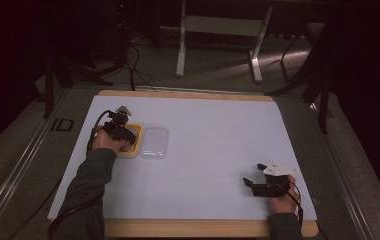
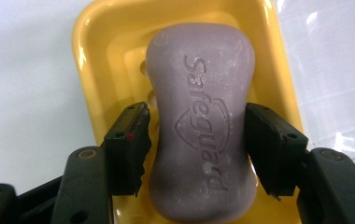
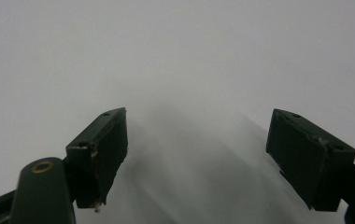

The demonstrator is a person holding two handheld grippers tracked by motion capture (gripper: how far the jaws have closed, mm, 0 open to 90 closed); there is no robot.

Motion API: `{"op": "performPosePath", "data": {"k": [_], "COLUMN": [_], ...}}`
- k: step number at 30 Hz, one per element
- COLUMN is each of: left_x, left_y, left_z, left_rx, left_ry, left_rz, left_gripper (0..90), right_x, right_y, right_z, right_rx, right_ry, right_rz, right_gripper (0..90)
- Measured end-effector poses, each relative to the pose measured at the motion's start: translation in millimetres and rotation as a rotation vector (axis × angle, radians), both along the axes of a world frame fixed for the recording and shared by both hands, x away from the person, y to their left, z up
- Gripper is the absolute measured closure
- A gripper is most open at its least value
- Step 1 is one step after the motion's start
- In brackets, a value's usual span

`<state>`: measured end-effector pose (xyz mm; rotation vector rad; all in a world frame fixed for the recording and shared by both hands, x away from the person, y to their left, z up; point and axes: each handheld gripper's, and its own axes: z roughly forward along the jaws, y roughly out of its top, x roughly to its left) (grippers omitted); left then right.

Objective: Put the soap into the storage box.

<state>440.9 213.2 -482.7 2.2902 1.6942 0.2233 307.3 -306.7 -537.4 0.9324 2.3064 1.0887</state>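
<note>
1. Soap bar [image 2: 199, 126] lies in the yellow dish [image 2: 89, 70] near the white surface's [image 1: 213, 150] left edge, clear lid [image 1: 155, 142] just beside it.
2. Left gripper [image 2: 196, 128] straddles the soap, jaws part open; a slight gap shows at one side.
3. Right gripper [image 3: 196, 149] is wide, empty, near the surface's front right corner.
4. Dim room; grey floor [image 1: 218, 70] beyond.
</note>
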Motion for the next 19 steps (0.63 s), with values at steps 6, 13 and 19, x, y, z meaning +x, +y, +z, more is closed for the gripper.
{"op": "performPosePath", "data": {"k": [6, 13, 19], "left_x": [-3.9, -12.5, -23.2], "left_y": [0.5, -6.1, -13.8], "left_z": [10.5, 21.5, 27.5], "left_rx": [0.000, 0.007, -0.008], "left_ry": [-0.037, -0.091, -0.146], "left_rz": [-0.012, -0.054, -0.097], "left_gripper": [39.7, 38.0, 38.4], "right_x": [0.0, 0.0, 0.1], "right_y": [0.1, 0.0, 0.0], "right_z": [0.0, 0.0, 0.0], "right_rx": [-0.001, -0.001, 0.000], "right_ry": [0.000, 0.001, 0.002], "right_rz": [-0.001, 0.000, 0.000], "right_gripper": [20.4, 20.4, 20.4]}}
